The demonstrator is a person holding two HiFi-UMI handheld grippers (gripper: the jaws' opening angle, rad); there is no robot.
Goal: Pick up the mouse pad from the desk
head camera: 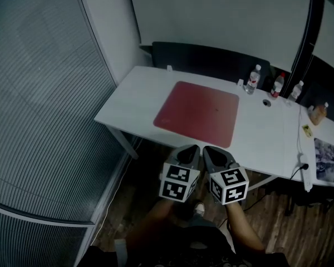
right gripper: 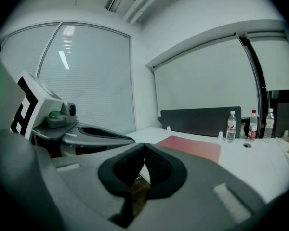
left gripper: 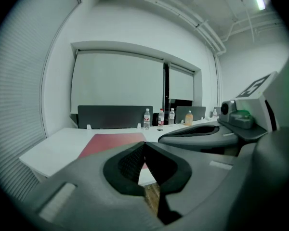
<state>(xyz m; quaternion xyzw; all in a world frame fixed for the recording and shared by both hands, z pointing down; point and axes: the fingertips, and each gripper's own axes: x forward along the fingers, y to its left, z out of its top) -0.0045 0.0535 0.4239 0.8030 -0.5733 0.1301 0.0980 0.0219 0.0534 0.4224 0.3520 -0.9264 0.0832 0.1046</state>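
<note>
A dark red mouse pad [head camera: 199, 113] lies flat on the white desk [head camera: 133, 96], near its front edge. It also shows as the mouse pad [left gripper: 113, 142] in the left gripper view and the mouse pad [right gripper: 192, 147] in the right gripper view. My left gripper [head camera: 195, 148] and right gripper [head camera: 207, 149] hang side by side in front of the desk, short of its edge, over the wooden floor. Both are shut with nothing between the jaws, as with the left gripper [left gripper: 144, 145] and the right gripper [right gripper: 145, 146].
Three water bottles [head camera: 254, 79] and a bottle of orange drink [head camera: 318, 114] stand at the desk's far right. A dark partition panel [head camera: 211, 60] runs along the back. Blinds [head camera: 39, 104] cover the glass wall at left. A white power strip [head camera: 306, 168] lies at the right front.
</note>
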